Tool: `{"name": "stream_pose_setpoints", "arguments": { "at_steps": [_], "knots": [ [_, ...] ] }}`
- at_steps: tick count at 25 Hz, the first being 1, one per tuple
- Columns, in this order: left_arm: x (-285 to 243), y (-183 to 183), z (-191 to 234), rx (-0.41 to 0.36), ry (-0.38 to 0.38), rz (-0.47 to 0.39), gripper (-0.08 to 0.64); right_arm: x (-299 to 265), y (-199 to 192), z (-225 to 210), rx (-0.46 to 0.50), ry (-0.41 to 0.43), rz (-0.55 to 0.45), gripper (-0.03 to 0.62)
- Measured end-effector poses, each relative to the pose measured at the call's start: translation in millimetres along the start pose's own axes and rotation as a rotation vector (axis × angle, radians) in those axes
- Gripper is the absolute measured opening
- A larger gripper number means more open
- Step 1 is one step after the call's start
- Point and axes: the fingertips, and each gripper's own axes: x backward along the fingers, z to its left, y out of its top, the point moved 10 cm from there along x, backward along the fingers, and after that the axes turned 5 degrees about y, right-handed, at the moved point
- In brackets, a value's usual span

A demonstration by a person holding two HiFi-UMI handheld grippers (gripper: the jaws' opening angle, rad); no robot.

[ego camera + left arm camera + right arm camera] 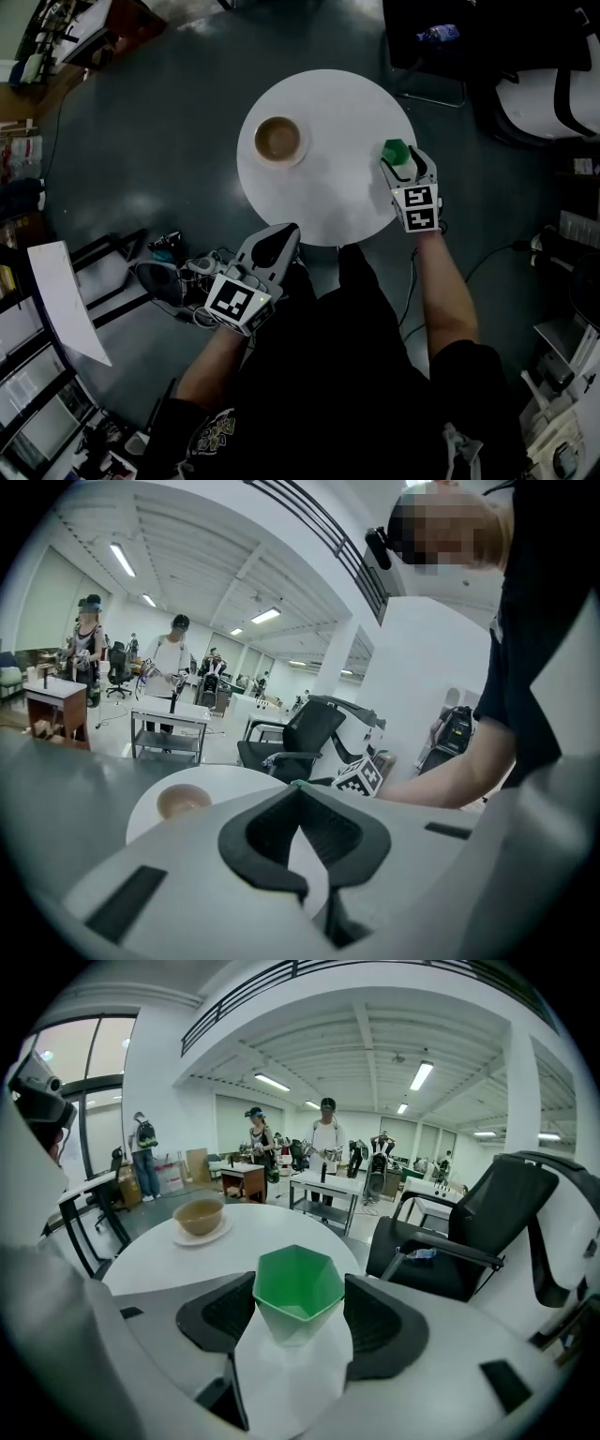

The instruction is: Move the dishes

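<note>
Dishes on the surface number two from where I watch: a green cup (298,1283) and a brown bowl (199,1215) on a white saucer (183,1237). My right hand-held gripper (298,1302) pinches the green cup, one black pad against each side of its faceted wall, with the open mouth facing up. In the head view that hand-held gripper (401,161) reaches in over the right edge of the round white surface (328,197), and the green cup (397,150) sits at its tips, just inside that edge.

My left hand-held gripper (299,789) is pressed together. Its black pads meet at the tips and nothing stands between them. It hangs off the surface, just outside the near edge (281,234), and points in toward the middle.

The brown bowl (278,139) rests upright on its saucer (298,159) in the left half of the surface, well apart from the green cup and from both hand-held grippers. From the left gripper view I see the bowl (183,801) low at the left, past the closed tips.

Beyond the far right side of the surface stands a black chair (469,1232). Further off, people stand among white tables in a bright hall.
</note>
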Motion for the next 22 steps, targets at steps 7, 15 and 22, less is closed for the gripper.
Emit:
{"name": "stream_pose_setpoints", "arguments": {
  "at_steps": [7,15,22],
  "knots": [
    [4.9,-4.0,1.4,0.019,0.020,-0.014,0.006,0.2,-7.7,-0.1,-0.003,-0.014,0.011,0.299],
    [3.9,-4.1,0.0,0.004,0.003,-0.003,0.006,-1.8,-7.4,-1.7,-0.002,0.004,0.006,0.301],
    [6.7,-2.9,2.6,-0.004,-0.008,-0.008,0.006,4.4,-2.8,2.4,-0.002,-0.004,-0.007,0.301]
  ]
}}
